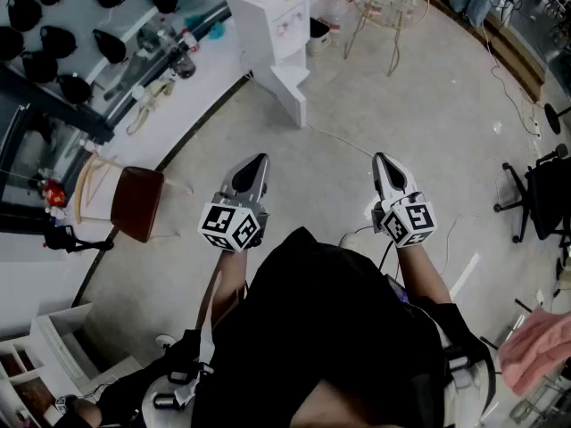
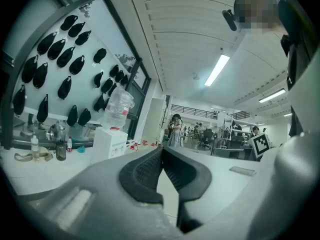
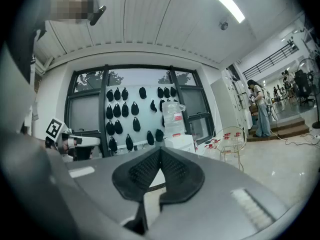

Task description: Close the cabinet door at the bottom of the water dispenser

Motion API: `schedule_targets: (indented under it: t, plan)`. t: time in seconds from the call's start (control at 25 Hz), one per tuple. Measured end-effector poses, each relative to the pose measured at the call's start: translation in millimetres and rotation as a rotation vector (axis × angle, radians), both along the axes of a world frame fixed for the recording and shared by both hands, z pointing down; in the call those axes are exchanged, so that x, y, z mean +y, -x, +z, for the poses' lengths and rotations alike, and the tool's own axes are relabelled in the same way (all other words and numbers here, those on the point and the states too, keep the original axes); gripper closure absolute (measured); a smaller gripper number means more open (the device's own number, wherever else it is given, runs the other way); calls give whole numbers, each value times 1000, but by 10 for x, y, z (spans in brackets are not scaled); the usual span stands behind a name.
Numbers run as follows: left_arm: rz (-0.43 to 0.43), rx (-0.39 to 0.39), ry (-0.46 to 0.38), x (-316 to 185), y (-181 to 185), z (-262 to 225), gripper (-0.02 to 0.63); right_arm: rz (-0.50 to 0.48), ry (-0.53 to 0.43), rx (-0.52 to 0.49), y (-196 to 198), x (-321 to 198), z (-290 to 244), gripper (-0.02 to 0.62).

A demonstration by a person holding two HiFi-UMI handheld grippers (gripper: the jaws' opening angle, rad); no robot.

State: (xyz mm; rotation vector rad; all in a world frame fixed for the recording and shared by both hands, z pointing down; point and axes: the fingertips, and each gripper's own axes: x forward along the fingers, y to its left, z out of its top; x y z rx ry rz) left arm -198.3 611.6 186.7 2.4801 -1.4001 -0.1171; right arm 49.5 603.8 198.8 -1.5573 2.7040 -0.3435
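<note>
The white water dispenser stands at the far side of the floor, by the end of the counter. Its bottom cabinet door hangs open, swung out toward me. Both grippers are held side by side well short of it, pointing at it. The left gripper is shut with nothing in it, and so is the right gripper. In the left gripper view the shut left gripper points just right of the dispenser, which carries a clear bottle. The right gripper lines up below the dispenser.
A long white counter with bottles runs along the left wall. A brown chair stands near the left gripper. A wire stand sits right of the dispenser. A black office chair is at the right. A thin cable crosses the floor.
</note>
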Motion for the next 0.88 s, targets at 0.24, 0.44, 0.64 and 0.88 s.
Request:
schedule_targets:
  t: [0.24,0.44,0.64,0.88]
  plan:
    - [9,-3,-2,-34,-98,-23,600,4,-4,-8,-100,-42,-15,591]
    - [19,-11,4,-15,-170,4,600,0,1,-13,-140,-33,26,591]
    - [25,-21,4,-60,-239,-37,600,-5,-3,-20,-189,-79,-13,591]
    - [15,-58,-17,-123,-418,-97,453,1,-65,-38,-394,-134,-158,489]
